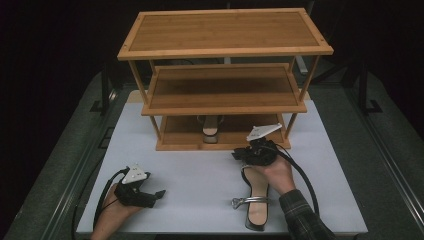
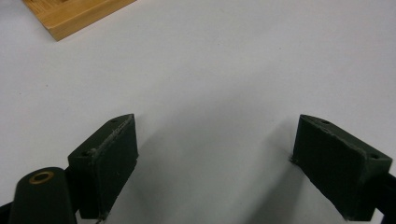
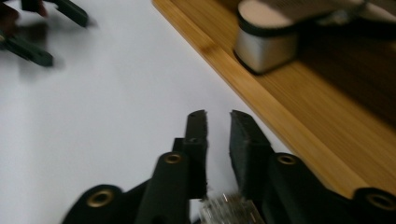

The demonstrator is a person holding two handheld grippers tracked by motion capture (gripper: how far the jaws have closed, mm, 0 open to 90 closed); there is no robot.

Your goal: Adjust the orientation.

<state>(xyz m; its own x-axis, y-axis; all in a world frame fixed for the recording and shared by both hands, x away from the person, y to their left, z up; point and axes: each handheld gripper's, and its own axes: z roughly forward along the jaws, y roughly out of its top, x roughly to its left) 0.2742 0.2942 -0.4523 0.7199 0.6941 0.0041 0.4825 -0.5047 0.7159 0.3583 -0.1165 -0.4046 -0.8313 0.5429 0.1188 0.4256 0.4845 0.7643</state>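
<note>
A black sandal with a tan insole and a silver strap (image 1: 255,200) lies on the white table (image 1: 200,175), heel toward me. My right gripper (image 1: 236,156) hovers over its toe, in front of the rack. Its jaws stand a narrow gap apart (image 3: 217,116), and nothing is pinched between the pads. A glittery silver bit (image 3: 229,211) shows below the base of the jaws. A second sandal (image 1: 210,129) (image 3: 266,44) stands on the bottom shelf of the bamboo rack (image 1: 225,90). My left gripper (image 1: 155,194) (image 2: 215,121) rests at the front left, wide open and empty.
The three-tier rack stands at the back of the table, and its bottom shelf edge (image 3: 289,126) runs close to the right of the right gripper. A corner of the rack (image 2: 70,14) shows far ahead of the left gripper. Black cables trail from both grippers.
</note>
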